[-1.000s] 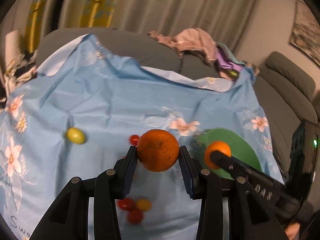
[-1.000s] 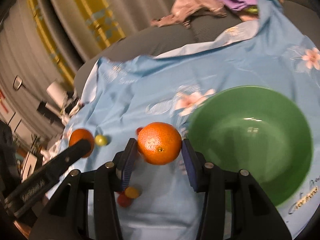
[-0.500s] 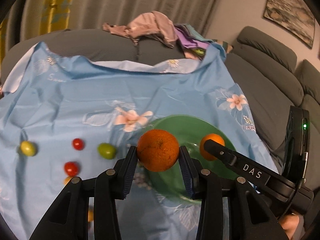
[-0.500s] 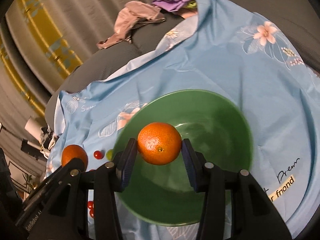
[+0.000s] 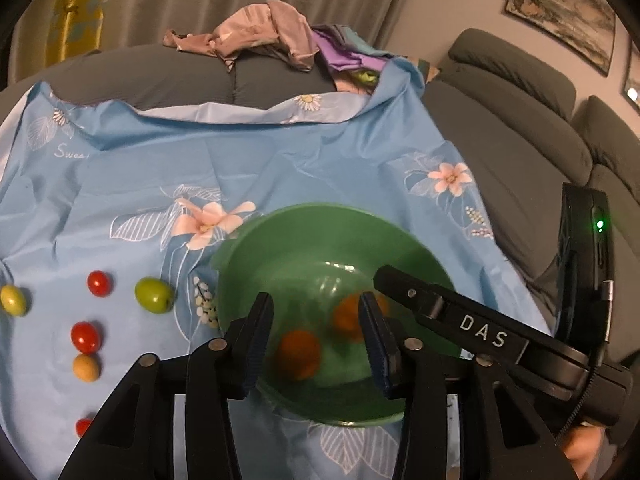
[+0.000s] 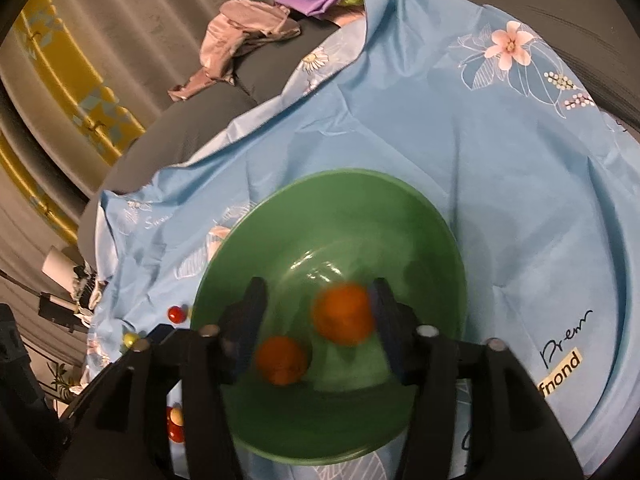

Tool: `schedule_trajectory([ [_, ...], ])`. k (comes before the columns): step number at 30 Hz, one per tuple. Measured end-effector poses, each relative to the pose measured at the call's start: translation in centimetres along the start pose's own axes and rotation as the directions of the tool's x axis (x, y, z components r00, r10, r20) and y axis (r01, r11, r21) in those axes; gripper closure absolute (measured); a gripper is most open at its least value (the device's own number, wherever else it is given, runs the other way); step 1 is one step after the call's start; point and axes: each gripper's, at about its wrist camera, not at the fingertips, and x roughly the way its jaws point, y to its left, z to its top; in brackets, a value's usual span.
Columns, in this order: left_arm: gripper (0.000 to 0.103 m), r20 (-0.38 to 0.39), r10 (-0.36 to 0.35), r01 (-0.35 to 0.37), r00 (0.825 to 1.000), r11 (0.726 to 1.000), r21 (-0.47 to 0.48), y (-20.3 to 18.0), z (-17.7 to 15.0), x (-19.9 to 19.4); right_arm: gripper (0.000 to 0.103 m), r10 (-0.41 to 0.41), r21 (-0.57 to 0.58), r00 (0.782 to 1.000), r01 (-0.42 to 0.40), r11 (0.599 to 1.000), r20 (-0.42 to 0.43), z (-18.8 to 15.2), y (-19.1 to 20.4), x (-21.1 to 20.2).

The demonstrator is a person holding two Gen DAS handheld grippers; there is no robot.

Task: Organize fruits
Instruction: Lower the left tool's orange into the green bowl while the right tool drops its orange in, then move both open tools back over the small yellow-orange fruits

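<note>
A green bowl point(image 5: 280, 236) point(image 6: 424, 216) sits on the blue flowered cloth. Two oranges lie inside it, blurred by motion: one point(image 5: 299, 354) point(image 6: 280, 360) to the left, one point(image 5: 349, 317) point(image 6: 344, 314) to the right. My left gripper point(image 5: 316, 332) is open and empty above the bowl. My right gripper point(image 6: 320, 320) is open and empty above the bowl; it also shows in the left wrist view point(image 5: 460, 320). Small red tomatoes point(image 5: 99, 283) point(image 5: 85, 337), a green fruit point(image 5: 153, 295) and yellow fruits point(image 5: 13, 300) point(image 5: 85, 367) lie on the cloth left of the bowl.
The blue cloth point(image 5: 240, 152) covers a grey sofa point(image 5: 520, 132). A pile of pink and purple clothes point(image 5: 272, 36) lies on the sofa back behind it. Curtains hang behind. Small fruits also show left of the bowl in the right wrist view point(image 6: 175, 314).
Both grippers moved over the green bowl, opened and let go of their oranges. The two oranges now lie in the bowl, still moving.
</note>
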Motion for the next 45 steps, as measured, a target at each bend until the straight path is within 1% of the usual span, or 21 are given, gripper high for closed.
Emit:
schedule_trajectory([
  [1,0.051,-0.005,-0.002,0.001,1.000,1.000,-0.008,0.2,0.1,-0.4,0.037,0.005,-0.005,1.000,-0.005,1.000,0.010,0.0,0.1,-0.2],
  [3,0.051,-0.005,0.010,-0.010,1.000,1.000,-0.026,1.0,0.1,-1.0,0.037,0.017,-0.017,1.000,-0.016,1.000,0.020,0.0,0.6,-0.5],
  [8,0.051,0.026,0.120,-0.117,0.992,0.989,-0.090,4.6,-0.2,-4.2,0.037,0.062,-0.060,0.998,-0.061,0.996,0.017,-0.2,2.3,-0.6],
  [11,0.051,0.036,0.201,-0.192,0.979,0.967,-0.165,7.7,-0.3,-6.8,0.037,0.101,-0.101,0.995,-0.100,0.990,0.004,-0.6,3.9,-0.4],
  [14,0.051,0.064,0.287,-0.263,0.956,0.933,-0.246,11.2,-1.3,-9.6,0.037,0.139,-0.143,0.990,-0.140,0.980,-0.021,-1.1,5.7,-0.1],
  [16,0.051,0.069,0.324,-0.290,0.944,0.910,-0.297,13.2,-2.4,-10.7,0.037,0.156,-0.177,0.987,-0.161,0.971,-0.043,-1.6,7.3,0.3],
  [17,0.051,0.058,0.330,-0.297,0.942,0.901,-0.316,14.1,-3.1,-10.9,0.037,0.166,-0.199,0.985,-0.174,0.964,-0.057,-2.0,8.1,0.6],
  [19,0.051,0.017,0.326,-0.300,0.945,0.889,-0.346,15.5,-4.2,-10.8,0.037,0.179,-0.235,0.980,-0.195,0.952,-0.085,-2.8,9.7,1.2],
  [20,0.051,-0.010,0.310,-0.293,0.951,0.886,-0.359,16.2,-5.0,-10.5,0.038,0.189,-0.259,0.976,-0.211,0.942,-0.110,-3.3,10.9,1.7],
  [22,0.051,-0.042,0.284,-0.280,0.958,0.889,-0.361,16.7,-5.9,-10.0,0.040,0.204,-0.285,0.968,-0.239,0.928,-0.147,-4.1,12.3,2.5],
  [24,0.051,-0.080,0.264,-0.275,0.961,0.892,-0.360,16.9,-6.6,-9.3,0.046,0.230,-0.303,0.950,-0.287,0.908,-0.211,-5.1,13.8,3.8],
  [26,0.051,-0.104,0.226,-0.248,0.969,0.897,-0.365,17.1,-6.9,-8.7,0.050,0.243,-0.311,0.930,-0.325,0.893,-0.275,-6.1,14.9,5.0],
  [28,0.051,-0.130,0.181,-0.217,0.975,0.901,-0.375,17.2,-7.2,-8.0,0.054,0.231,-0.317,0.922,-0.330,0.889,-0.312,-7.0,15.7,6.0],
  [30,0.051,-0.156,0.172,-0.220,0.973,0.902,-0.371,17.0,-7.4,-7.4,0.056,0.213,-0.314,0.912,-0.329,0.891,-0.351,-7.9,16.2,7.2],
  [32,0.051,-0.172,0.177,-0.229,0.969,0.906,-0.355,16.7,-7.6,-6.9,0.060,0.216,-0.300,0.895,-0.346,0.889,-0.391,-8.4,16.4,8.1],
  [35,0.052,-0.162,0.195,-0.240,0.967,0.909,-0.340,16.8,-7.2,-6.5,0.060,0.225,-0.270,0.882,-0.355,0.895,-0.414,-8.9,15.9,8.3],
  [37,0.053,-0.159,0.230,-0.272,0.960,0.903,-0.333,17.5,-6.4,-6.3,0.060,0.220,-0.274,0.880,-0.355,0.894,-0.420,-9.3,15.4,7.9],
  [39,0.058,-0.151,0.242,-0.281,0.958,0.893,-0.352,18.6,-5.2,-6.2,0.060,0.198,-0.302,0.882,-0.346,0.888,-0.428,-9.7,15.2,7.7],
  [41,0.059,-0.148,0.220,-0.260,0.964,0.892,-0.370,19.4,-4.4,-5.9,0.060,0.189,-0.315,0.874,-0.352,0.881,-0.449,-10.2,15.2,7.8],
  [43,0.059,-0.155,0.165,-0.213,0.974,0.901,-0.378,19.8,-3.8,-4.9,0.060,0.183,-0.319,0.859,-0.364,0.875,-0.477,-10.7,15.4,8.1],
  [45,0.060,-0.195,0.151,-0.215,0.969,0.905,-0.368,19.8,-3.5,-3.6,0.061,0.164,-0.342,0.846,-0.373,0.862,-0.508,-11.7,15.8,8.5],
])
